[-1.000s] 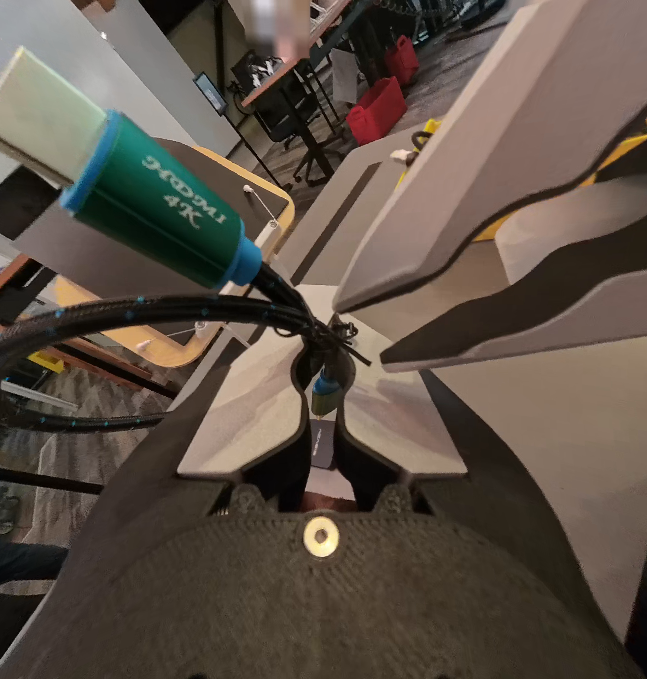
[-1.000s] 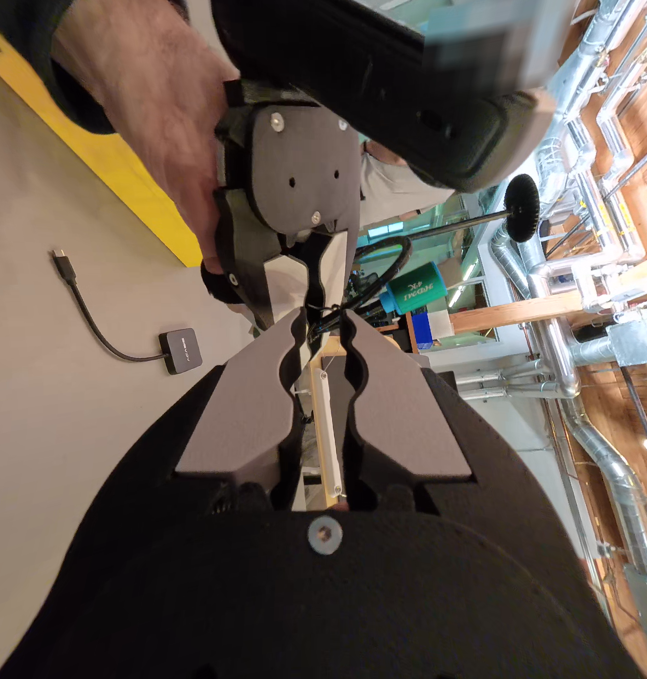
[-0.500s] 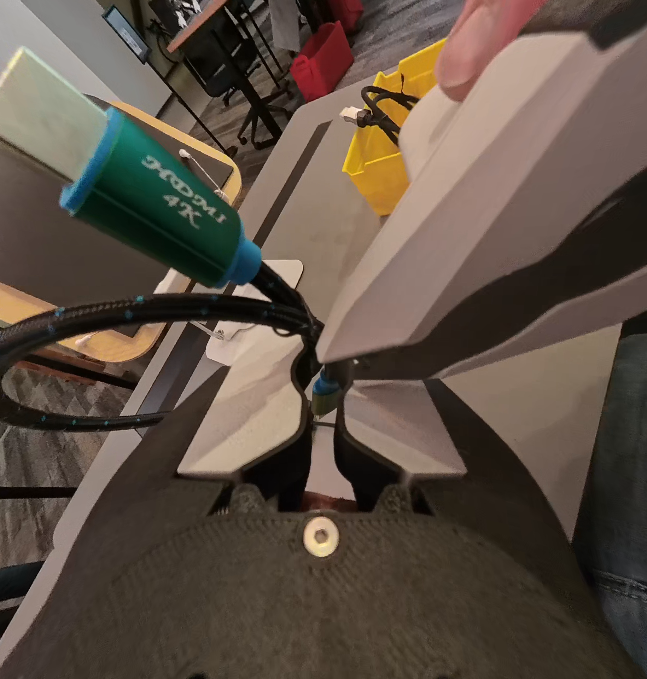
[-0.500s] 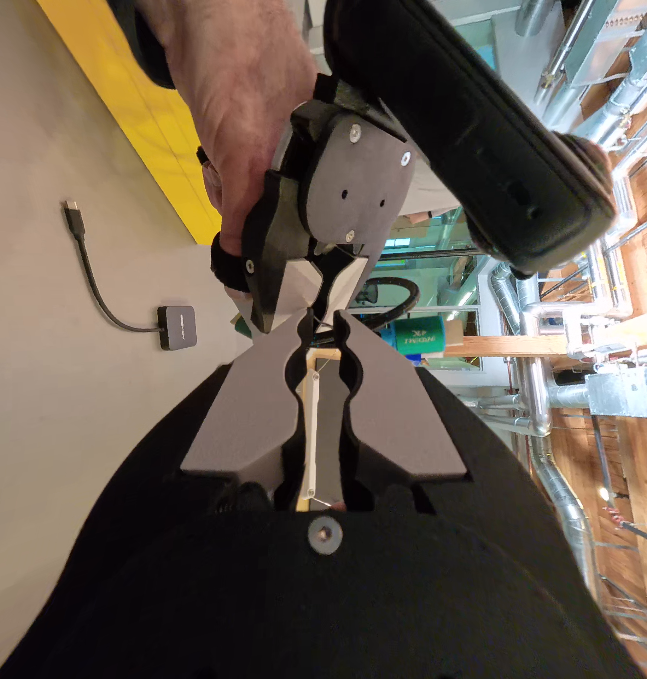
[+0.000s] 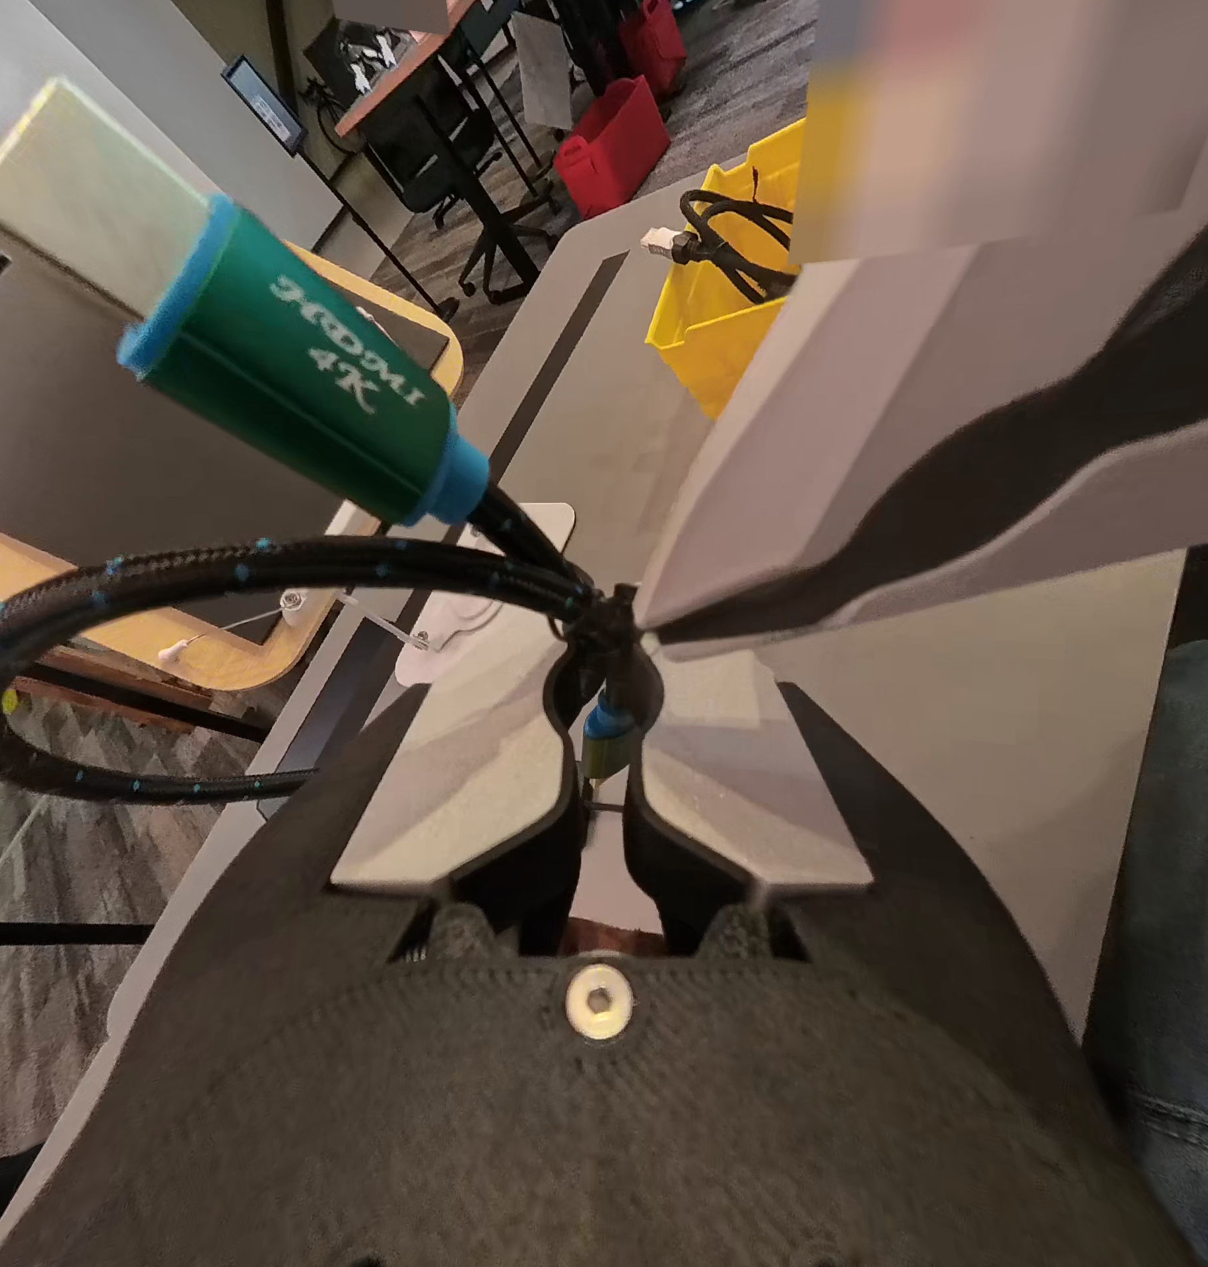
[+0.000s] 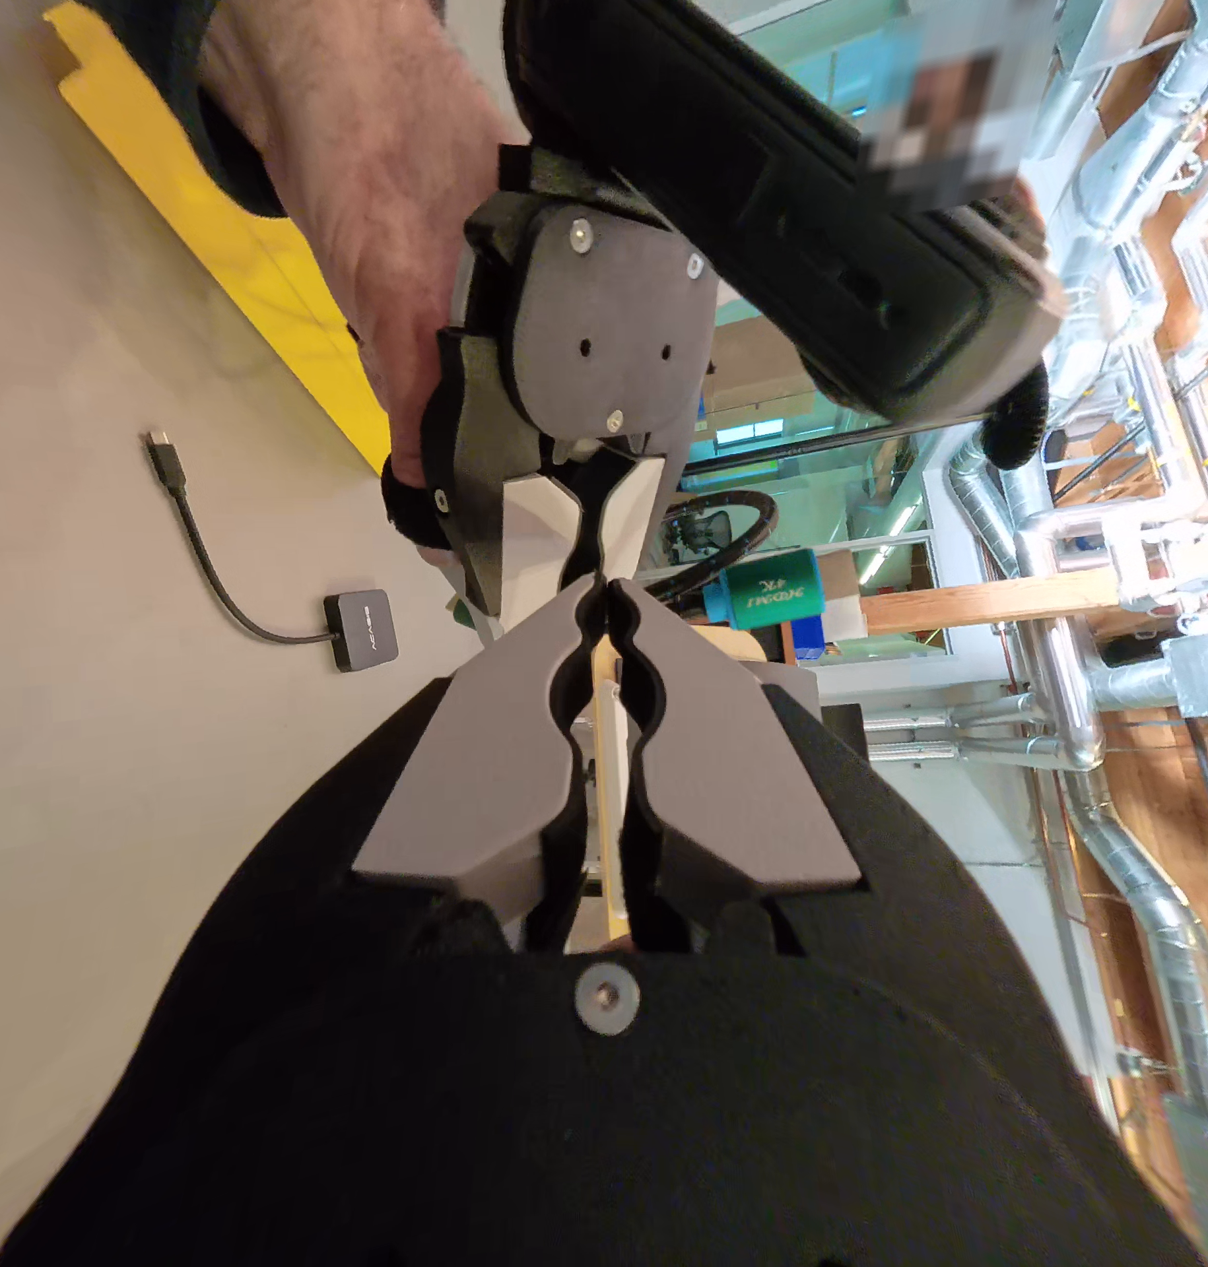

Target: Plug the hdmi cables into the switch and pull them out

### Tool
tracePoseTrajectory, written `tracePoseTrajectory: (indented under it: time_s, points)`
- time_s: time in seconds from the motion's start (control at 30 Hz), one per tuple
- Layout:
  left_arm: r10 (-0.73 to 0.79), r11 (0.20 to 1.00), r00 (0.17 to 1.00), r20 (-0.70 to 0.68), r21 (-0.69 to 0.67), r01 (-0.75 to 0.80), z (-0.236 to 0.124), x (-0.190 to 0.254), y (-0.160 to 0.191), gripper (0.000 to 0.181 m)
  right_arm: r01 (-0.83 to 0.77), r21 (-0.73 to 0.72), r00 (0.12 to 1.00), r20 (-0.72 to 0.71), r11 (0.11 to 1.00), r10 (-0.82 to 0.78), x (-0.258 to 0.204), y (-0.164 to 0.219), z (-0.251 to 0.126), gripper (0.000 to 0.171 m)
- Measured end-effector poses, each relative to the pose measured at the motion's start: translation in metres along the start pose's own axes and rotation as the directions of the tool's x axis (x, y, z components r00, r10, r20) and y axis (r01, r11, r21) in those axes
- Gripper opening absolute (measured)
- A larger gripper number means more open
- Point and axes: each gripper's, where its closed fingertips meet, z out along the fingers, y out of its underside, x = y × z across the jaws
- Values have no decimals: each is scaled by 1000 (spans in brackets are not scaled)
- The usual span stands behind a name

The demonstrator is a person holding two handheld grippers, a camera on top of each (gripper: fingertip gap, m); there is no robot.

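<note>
The HDMI cable (image 5: 258,569) is a black braided cord flecked with blue, coiled into a loop and bound with a thin tie at the neck. One green plug (image 5: 292,373) with blue collars and a metal tip juts up and left, in the air; the other plug (image 5: 605,747) sits down between the jaws of the left gripper (image 5: 601,692), which are clamped on it and the bundled cord.

The right gripper (image 6: 601,589) has its jaws closed together, tips meeting right at the tie (whether they actually pinch it or only touch, I cannot tell). The switch (image 6: 360,629), a small dark grey box with a short lead, lies on the pale surface (image 6: 107,754) well apart from both grippers, nothing plugged in.

The likely trouble: pulling at the tie with such fine tips could slip off, or drag the held plug out of the left jaws. The stiff loop may also spring and swing the free plug. A yellow bin (image 5: 718,329) of other cables stands beyond.
</note>
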Motion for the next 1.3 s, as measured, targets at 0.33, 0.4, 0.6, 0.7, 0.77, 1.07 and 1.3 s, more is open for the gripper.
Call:
tracePoseTrajectory:
  time_s: [0.33,0.4,0.6,0.7,0.77,1.07,1.3]
  points:
    - [66,997,994,90,23,-69,-2,-6,-7,7,-515,136,857,58,846,512,17,4,-12,0]
    - [98,995,986,132,25,-102,-4,-9,-10,7,-695,182,718,123,695,686,21,7,-14,0]
    - [145,985,963,229,57,-162,-8,-16,-16,6,-984,169,20,443,-61,896,23,24,-20,0]
    - [160,981,952,259,63,-182,-5,-16,-15,7,-956,122,-169,517,-268,839,15,30,-18,0]
    - [173,977,946,276,75,-200,-4,-15,-15,6,-931,108,-236,552,-349,800,16,32,-20,0]
    - [212,952,932,295,151,-265,-8,-6,-26,6,-893,44,-343,578,-448,740,8,37,-12,0]
    - [42,974,981,191,210,-83,-5,-7,-24,6,-930,16,-295,566,-368,770,-3,27,-15,0]
